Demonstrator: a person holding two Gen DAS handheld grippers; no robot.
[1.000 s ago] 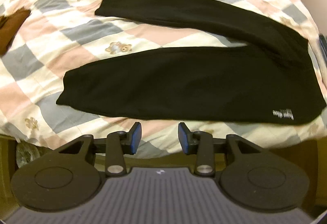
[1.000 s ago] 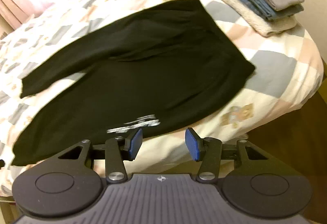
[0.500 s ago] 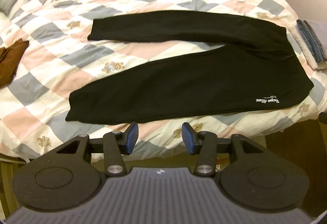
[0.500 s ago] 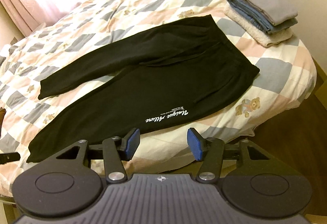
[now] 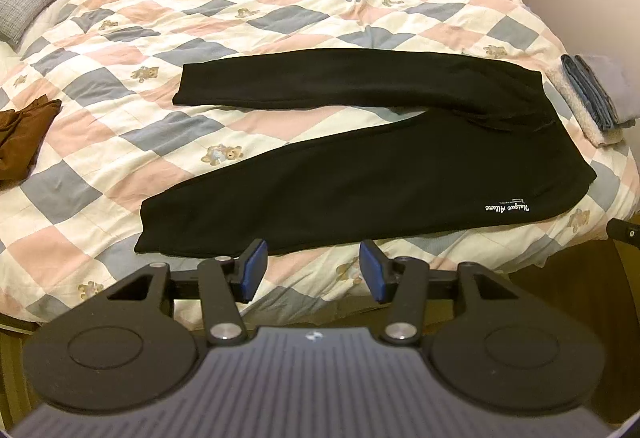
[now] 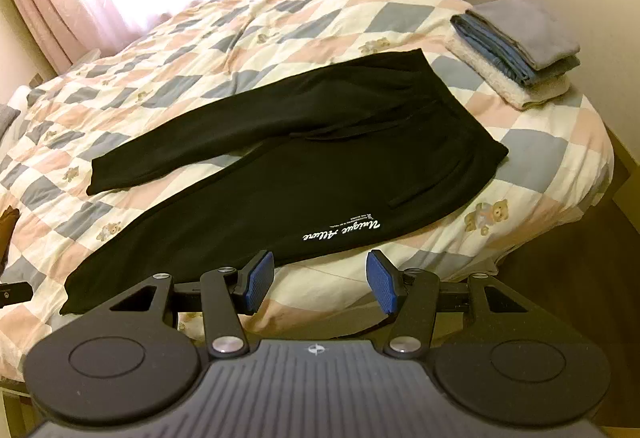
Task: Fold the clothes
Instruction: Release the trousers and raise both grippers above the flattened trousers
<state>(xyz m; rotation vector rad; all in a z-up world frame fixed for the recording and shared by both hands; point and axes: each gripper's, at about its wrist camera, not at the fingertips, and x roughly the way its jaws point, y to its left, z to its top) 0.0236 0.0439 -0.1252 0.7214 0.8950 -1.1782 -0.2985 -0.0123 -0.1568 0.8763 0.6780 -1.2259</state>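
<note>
Black sweatpants (image 5: 360,174) lie flat on the checked quilt, legs spread apart toward the left, waistband at the right, white script on the near leg. They also show in the right wrist view (image 6: 304,174). My left gripper (image 5: 314,270) is open and empty, held off the bed's near edge, short of the near leg's hem. My right gripper (image 6: 320,280) is open and empty, off the near edge just below the white script.
A stack of folded clothes (image 6: 516,50) sits at the bed's right end, also in the left wrist view (image 5: 592,98). A crumpled brown garment (image 5: 24,136) lies at the left. A grey pillow (image 5: 20,4) lies far left. Wooden floor (image 6: 560,278) borders the bed.
Both grippers have pulled back and up from the bed, so the pants look smaller and farther away. The pants have not moved.
</note>
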